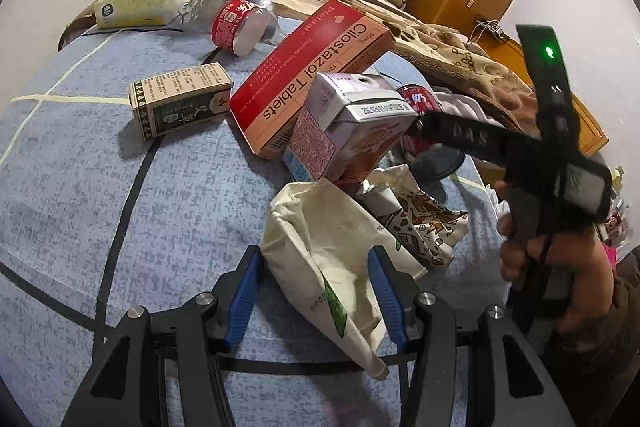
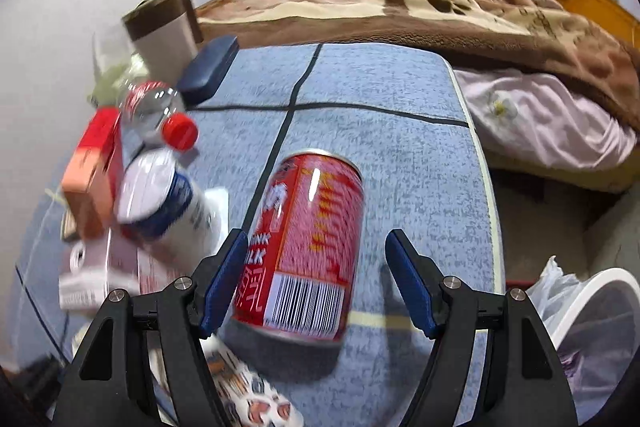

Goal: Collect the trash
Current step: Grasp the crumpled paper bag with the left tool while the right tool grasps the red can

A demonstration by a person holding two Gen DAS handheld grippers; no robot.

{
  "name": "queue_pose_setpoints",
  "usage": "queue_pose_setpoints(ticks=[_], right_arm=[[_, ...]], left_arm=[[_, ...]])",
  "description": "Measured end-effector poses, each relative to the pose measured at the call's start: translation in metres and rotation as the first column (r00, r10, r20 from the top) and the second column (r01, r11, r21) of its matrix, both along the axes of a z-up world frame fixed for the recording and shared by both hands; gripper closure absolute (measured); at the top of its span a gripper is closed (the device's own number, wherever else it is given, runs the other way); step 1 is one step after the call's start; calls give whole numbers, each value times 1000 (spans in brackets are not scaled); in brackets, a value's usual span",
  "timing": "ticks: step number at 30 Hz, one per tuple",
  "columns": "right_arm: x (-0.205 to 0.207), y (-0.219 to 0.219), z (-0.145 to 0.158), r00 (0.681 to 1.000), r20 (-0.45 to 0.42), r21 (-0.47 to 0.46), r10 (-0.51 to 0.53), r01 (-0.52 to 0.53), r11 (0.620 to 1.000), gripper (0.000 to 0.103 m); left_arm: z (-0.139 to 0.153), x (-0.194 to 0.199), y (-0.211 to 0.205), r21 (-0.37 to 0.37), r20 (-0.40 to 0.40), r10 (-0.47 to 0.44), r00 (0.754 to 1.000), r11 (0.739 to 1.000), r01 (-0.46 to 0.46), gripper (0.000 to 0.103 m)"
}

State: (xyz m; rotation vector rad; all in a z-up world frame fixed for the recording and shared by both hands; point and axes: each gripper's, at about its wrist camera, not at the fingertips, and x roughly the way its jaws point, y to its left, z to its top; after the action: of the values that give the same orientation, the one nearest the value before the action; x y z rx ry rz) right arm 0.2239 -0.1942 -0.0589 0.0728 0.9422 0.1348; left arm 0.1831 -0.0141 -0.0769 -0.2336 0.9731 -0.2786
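1. Bedroom setting, left wrist view: a blue-grey worktop [image 1: 100, 187] with taped lines stands beside a bed under a brown blanket [image 1: 460, 39]. Trash is crowded at mid-worktop: a red tablet box [image 1: 308, 75], a small green-patterned box [image 1: 180, 99], a pink drink carton [image 1: 352, 123] and a red-labelled bottle [image 1: 236, 27] farther back.

2. Same view: the left tool [image 1: 316, 295] straddles a cream paper bag [image 1: 320, 267]. Both blue pads sit at the bag's sides and seem to press on it, so I judge it grasping the bag. Risk: soft paper may crumple and slide out when lifted, and the carton leaning at the bag's top edge could topple or drag along.

3. Right wrist view, blurred: a red can [image 2: 304, 247] lies on its side near the worktop's edge, between the pads of the right tool [image 2: 316, 283]. The near pad is just beside the can; the far pad stands clearly apart, so the tool is released, not gripping.

4. Same view: risk of an uneven close nudging the can so that it rolls off the edge. A white lined bin [image 2: 592, 327] waits below right, and a plastic bottle [image 2: 160, 115] and white container [image 2: 160, 199] crowd the other side, open to a knock.
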Motion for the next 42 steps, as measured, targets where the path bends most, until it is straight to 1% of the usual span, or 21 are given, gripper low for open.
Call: queue_pose_setpoints(ticks=[1,2,4,7,8,10,13,14,16,17,19,21,22,25,27,36,39,42], right_arm=[[-1,-2,0,1000,-5,5,3,-2,1000,42],[-4,-5,0,1000,-9,12,4,-4,1000,43],[-8,-9,0,1000,-5,16,6,-6,1000,45],[-14,-17,0,1000,3,26,13,-13,1000,46],[-14,-16,-1,1000,1,27,19,-19,999,46],[-19,-17,0,999,8,16,34,-34,999,46],[-25,-19,1,999,15,18,37,-38,999,46],[-26,-21,1,999,16,25,35,-36,999,46],[-31,-26,2,999,21,50,26,-27,998,46],[-34,-28,3,999,24,62,22,-23,998,46],[-40,-30,5,999,38,73,17,-19,997,47],[-47,-30,9,998,58,70,10,-14,997,47],[-49,-31,9,998,62,75,9,-14,997,47],[-57,-34,13,997,81,96,-1,-7,995,47],[-63,-35,16,995,96,95,-7,-2,995,47],[-89,-49,30,988,151,147,-40,18,989,47],[-99,-56,36,983,172,162,-66,38,986,47],[-110,-64,42,977,193,167,-91,59,984,47]], left_arm=[[-1,0,0,0,2,2,1000,1000,-2,49],[-1,0,1,-5,3,10,1000,1000,-10,49],[-1,-1,0,-6,3,16,1000,1000,-16,54],[-1,-5,-1,5,-3,15,1000,1000,-15,60],[-1,-5,-1,4,-8,13,1000,1000,-13,60],[-1,-7,-2,7,-14,6,1000,1000,-6,65],[-1,-8,-5,28,-4,-3,1000,1000,3,67],[-1,-7,-6,25,-7,-2,1000,1000,2,68],[1,-7,-5,0,-12,-2,1000,1000,2,75],[2,-7,-6,-5,-8,-2,1000,1000,2,76],[7,-9,-10,17,17,-10,1000,1000,10,79],[10,-10,-11,8,33,-18,999,1000,18,81],[12,-12,-13,10,45,-23,999,1000,22,82],[16,-17,-18,48,72,-34,997,998,30,82],[18,-20,-21,48,77,-45,996,998,42,82],[41,-35,-23,64,145,-55,988,997,46,82],[52,-41,-26,62,170,-66,983,996,56,82],[64,-47,-34,76,210,-91,974,994,77,82]])
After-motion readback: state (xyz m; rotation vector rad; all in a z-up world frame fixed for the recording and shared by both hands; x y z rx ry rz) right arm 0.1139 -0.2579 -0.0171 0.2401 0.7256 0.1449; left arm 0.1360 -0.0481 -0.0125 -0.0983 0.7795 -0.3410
